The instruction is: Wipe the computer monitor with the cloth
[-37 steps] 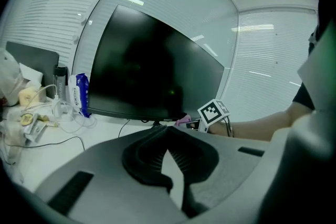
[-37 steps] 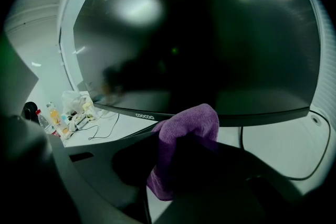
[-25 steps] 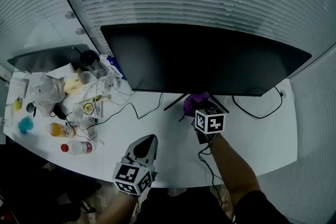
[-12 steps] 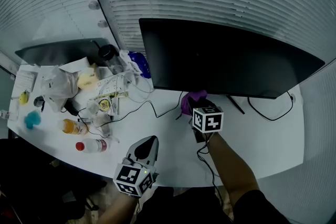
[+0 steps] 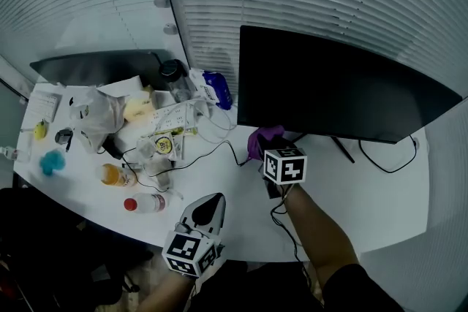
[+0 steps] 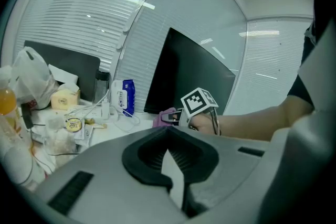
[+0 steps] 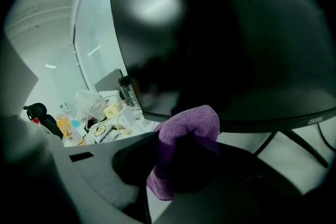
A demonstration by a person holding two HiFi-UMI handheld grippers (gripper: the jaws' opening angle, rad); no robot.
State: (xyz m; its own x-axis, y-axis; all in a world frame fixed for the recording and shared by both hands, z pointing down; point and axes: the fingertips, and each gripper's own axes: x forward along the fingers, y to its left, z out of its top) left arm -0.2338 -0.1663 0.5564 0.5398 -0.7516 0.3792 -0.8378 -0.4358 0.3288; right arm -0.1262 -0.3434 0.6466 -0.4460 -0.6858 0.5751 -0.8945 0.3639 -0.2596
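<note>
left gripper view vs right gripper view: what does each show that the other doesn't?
Left only: the left gripper, shut and empty, the person's forearm and a blue packet. Right only: the stand legs, and a close look at the right gripper clamped on the cloth. Both: the monitor, that purple cloth and the cluttered desk.

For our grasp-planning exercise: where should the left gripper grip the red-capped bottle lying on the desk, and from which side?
Probably across the bottle at its round body, mid-length, coming from above: it lies on its side, so the body can be straddled there.
</note>
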